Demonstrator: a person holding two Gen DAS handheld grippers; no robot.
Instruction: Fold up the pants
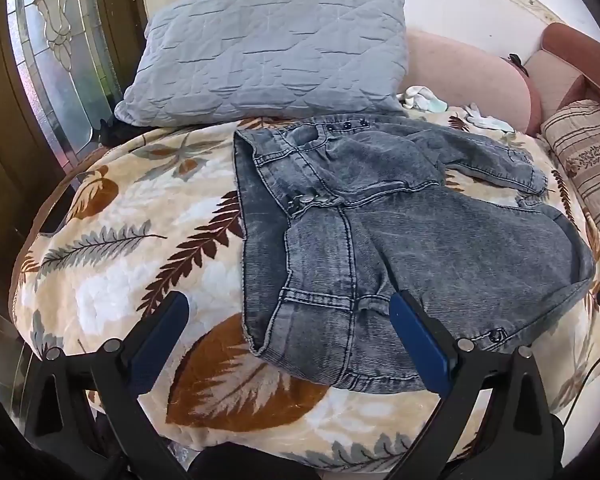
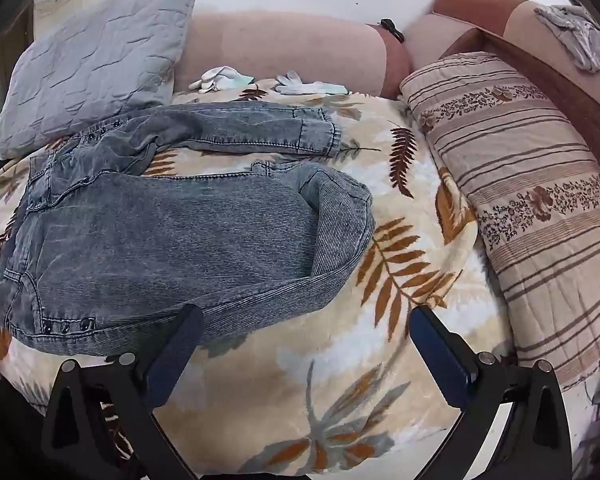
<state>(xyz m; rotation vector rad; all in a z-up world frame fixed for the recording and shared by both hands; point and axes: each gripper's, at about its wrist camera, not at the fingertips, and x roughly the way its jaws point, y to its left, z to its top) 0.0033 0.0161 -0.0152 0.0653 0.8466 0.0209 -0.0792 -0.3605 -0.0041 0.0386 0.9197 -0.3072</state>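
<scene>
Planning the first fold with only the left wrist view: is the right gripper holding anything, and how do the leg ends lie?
Observer: The right gripper is open and empty, over the blanket beside the jeans.
Operator: The leg ends?
Observer: The near leg's cuff is turned back on itself; the far leg lies flat, apart.
Operator: Anything past the striped pillow?
Observer: A grey cloth lies on the sofa arm.
</scene>
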